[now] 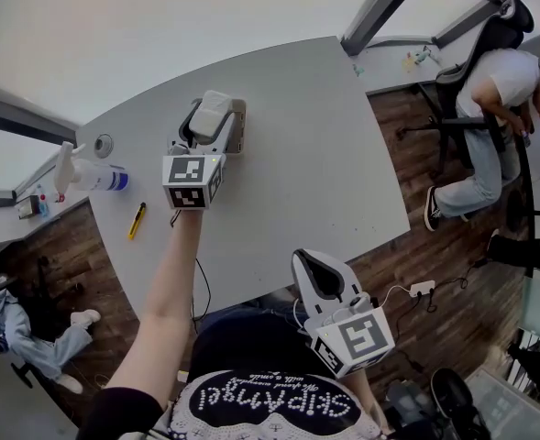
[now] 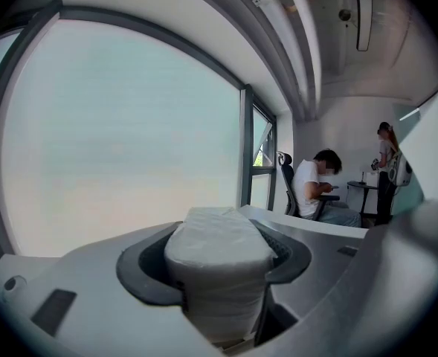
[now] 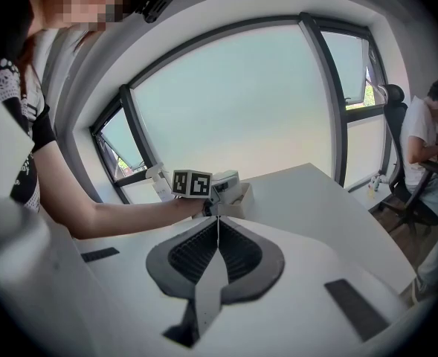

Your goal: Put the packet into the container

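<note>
Left gripper view: I read the left gripper as clamped on the white packet, which fills the gap between its jaws. Head view: my left arm reaches across the grey table. The packet hangs at the near left edge of the open beige container; I cannot tell whether the two touch. Right gripper view: the right gripper has its jaws pressed together with nothing between them. It is held close to my body, well apart from the container. A spray bottle and a yellow tool lie on the table left of the left gripper.
</note>
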Demonstrator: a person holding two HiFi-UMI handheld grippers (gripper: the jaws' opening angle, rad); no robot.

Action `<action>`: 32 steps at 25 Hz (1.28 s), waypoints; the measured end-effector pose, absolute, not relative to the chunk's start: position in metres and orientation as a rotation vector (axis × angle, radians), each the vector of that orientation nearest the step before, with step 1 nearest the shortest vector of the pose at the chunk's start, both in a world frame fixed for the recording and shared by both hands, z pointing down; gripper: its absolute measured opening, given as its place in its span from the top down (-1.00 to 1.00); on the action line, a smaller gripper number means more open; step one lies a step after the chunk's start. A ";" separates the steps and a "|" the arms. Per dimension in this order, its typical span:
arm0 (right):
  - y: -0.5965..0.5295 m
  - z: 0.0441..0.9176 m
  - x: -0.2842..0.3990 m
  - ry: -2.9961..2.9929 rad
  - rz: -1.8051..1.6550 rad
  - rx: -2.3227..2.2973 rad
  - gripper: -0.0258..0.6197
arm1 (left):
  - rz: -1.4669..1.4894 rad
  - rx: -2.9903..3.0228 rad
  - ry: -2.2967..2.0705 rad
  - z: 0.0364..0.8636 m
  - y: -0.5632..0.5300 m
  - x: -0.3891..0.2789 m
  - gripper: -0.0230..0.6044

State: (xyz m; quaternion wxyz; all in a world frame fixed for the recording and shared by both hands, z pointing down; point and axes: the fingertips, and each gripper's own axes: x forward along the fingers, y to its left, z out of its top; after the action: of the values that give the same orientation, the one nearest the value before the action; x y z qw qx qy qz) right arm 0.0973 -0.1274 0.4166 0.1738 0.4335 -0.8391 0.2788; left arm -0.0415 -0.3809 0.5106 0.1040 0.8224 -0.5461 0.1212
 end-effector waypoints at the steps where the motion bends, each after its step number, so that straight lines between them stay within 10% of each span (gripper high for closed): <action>1: -0.127 0.417 0.097 -2.378 0.791 1.229 0.87 | 0.361 2.426 -1.609 0.511 -0.381 -0.041 0.05; 32: -0.127 0.419 0.096 -2.382 0.790 1.209 0.87 | 0.446 2.418 -1.606 0.509 -0.384 -0.046 0.01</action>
State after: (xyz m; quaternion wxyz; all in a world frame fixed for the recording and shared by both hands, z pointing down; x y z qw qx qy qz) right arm 0.0962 -0.1267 0.4193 0.1771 0.4273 -0.8415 0.2791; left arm -0.0464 -0.3842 0.5087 0.1023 0.8189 -0.5441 0.1512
